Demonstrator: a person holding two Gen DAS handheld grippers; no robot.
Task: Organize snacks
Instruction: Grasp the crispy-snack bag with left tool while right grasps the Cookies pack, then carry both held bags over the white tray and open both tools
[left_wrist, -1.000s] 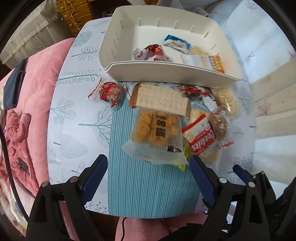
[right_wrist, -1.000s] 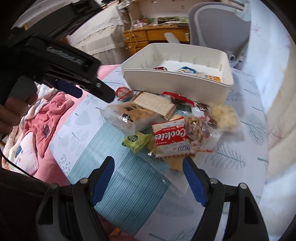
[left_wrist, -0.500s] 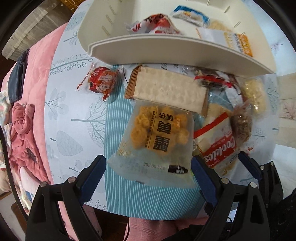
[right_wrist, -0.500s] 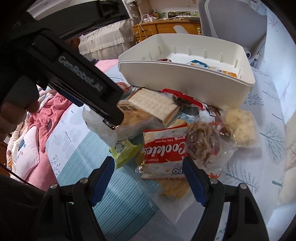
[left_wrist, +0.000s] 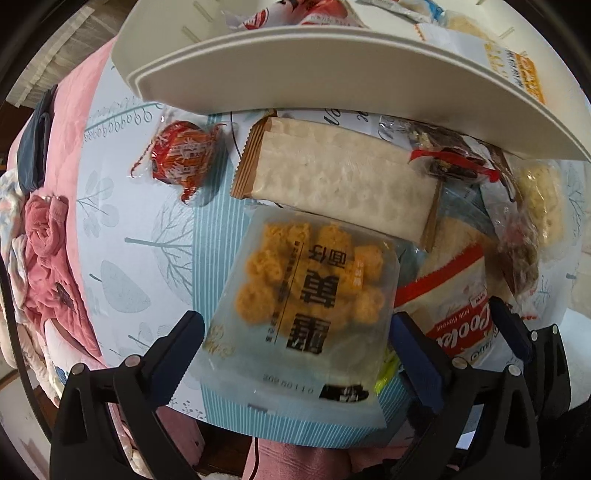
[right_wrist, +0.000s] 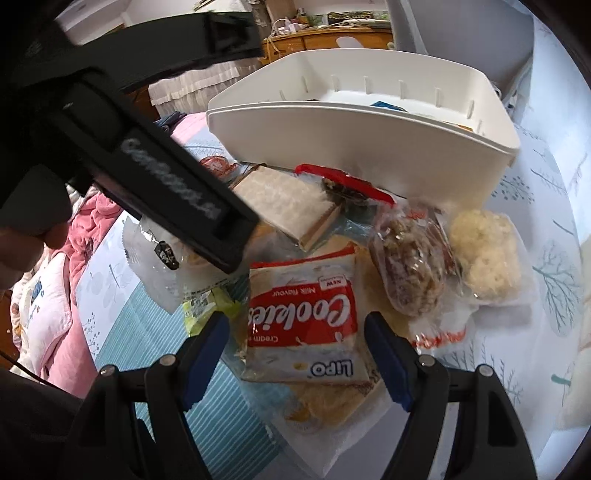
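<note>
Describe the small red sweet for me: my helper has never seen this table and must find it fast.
Start at the white bin at the far side of the table. Just in front of its left end, on the pale leaf-print cloth, lies the red sweet, left of the long cracker pack. It is the only small round item, twisted at both ends, and it lies apart from the pile.

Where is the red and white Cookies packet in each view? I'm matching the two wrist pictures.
Left wrist: Cookies packet at lower right, partly behind the right finger of the left tool.
Right wrist: Cookies packet at lower centre, between the fingers of the right tool.
Shared landmark: the white bin beyond the snack pile.
</note>
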